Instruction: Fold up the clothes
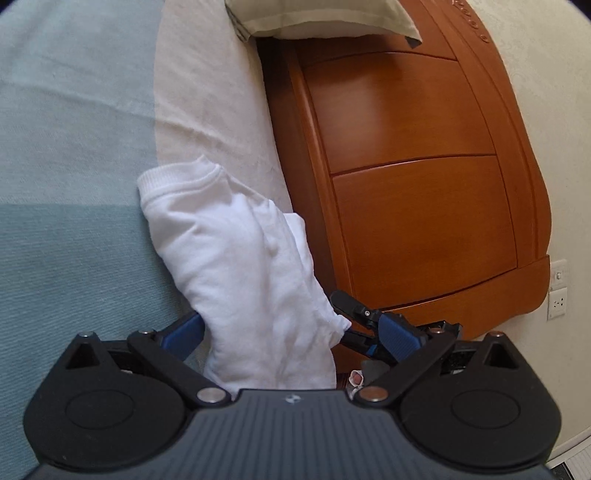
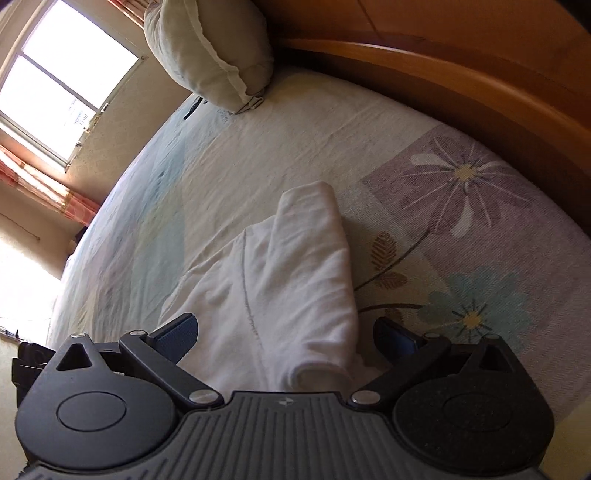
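A white sweatshirt [image 1: 236, 258], folded into a long bundle, lies on the bed [image 1: 74, 147] with its ribbed edge [image 1: 177, 177] pointing away. My left gripper [image 1: 291, 332] is open and straddles the bundle's near end; its left pad [image 1: 188, 332] meets the cloth and its right pad [image 1: 399, 336] stands apart from it. A black finger of the right gripper [image 1: 351, 304] shows by the cloth's corner. In the right wrist view the same sweatshirt [image 2: 291, 266] runs between the wide-apart fingers of my open right gripper [image 2: 286, 336].
An orange wooden headboard [image 1: 406, 166] [image 2: 443, 74] borders the bed close to the sweatshirt. A pale green pillow [image 1: 314, 18] [image 2: 207, 55] rests at the bed's far end. The flowered sheet [image 2: 461, 184] spreads to the right. A window [image 2: 62, 74] and wall sockets [image 1: 557, 291] lie beyond.
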`<state>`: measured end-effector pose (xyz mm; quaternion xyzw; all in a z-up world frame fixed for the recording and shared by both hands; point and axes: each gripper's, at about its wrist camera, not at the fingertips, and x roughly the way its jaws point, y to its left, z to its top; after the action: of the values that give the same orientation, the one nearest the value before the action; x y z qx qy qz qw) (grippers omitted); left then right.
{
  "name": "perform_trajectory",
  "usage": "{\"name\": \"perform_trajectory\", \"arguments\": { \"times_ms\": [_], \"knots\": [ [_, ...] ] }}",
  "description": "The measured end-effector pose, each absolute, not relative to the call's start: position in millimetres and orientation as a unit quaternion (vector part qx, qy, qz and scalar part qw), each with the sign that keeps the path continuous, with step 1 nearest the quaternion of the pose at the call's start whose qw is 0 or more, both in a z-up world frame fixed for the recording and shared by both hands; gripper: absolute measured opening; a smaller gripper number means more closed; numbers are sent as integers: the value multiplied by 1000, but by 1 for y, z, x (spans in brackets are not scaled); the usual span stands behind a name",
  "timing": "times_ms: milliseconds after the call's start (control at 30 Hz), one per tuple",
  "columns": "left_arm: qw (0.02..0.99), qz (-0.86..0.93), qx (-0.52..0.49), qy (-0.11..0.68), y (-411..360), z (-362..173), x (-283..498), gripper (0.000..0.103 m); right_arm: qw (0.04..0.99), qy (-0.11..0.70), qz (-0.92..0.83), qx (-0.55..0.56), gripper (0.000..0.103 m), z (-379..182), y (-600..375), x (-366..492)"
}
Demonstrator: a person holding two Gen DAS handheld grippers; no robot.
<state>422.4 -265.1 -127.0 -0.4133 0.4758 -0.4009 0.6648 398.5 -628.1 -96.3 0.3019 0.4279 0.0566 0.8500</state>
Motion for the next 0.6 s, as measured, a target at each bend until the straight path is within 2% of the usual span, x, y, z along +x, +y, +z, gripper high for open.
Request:
{"name": "perform_trajectory", "arguments": {
  "times_ms": [100, 167, 267, 400, 500, 600],
  "knots": [
    [690, -365, -402, 479, -254, -129, 428, 100, 897, 372, 9, 238, 103, -66, -624, 368],
    [663, -358, -424, 503, -260, -143, 438, 100, 917, 332, 30, 219, 103, -48, -613, 352],
    [665, -368, -429, 489, -274, -146, 453, 100, 931, 300, 94, 186, 103, -33, -582, 347],
    [689, -346, -427, 473, -285, -143, 475, 100, 934, 316, 119, 119, 103, -50, -550, 361],
    [697, -355, -435, 447, -285, -130, 484, 100, 918, 355, 98, 149, 103, -82, -552, 369],
    [753, -351, -389, 399, -265, -107, 476, 100, 924, 347, 85, 137, 103, -95, -549, 359]
  ]
}}
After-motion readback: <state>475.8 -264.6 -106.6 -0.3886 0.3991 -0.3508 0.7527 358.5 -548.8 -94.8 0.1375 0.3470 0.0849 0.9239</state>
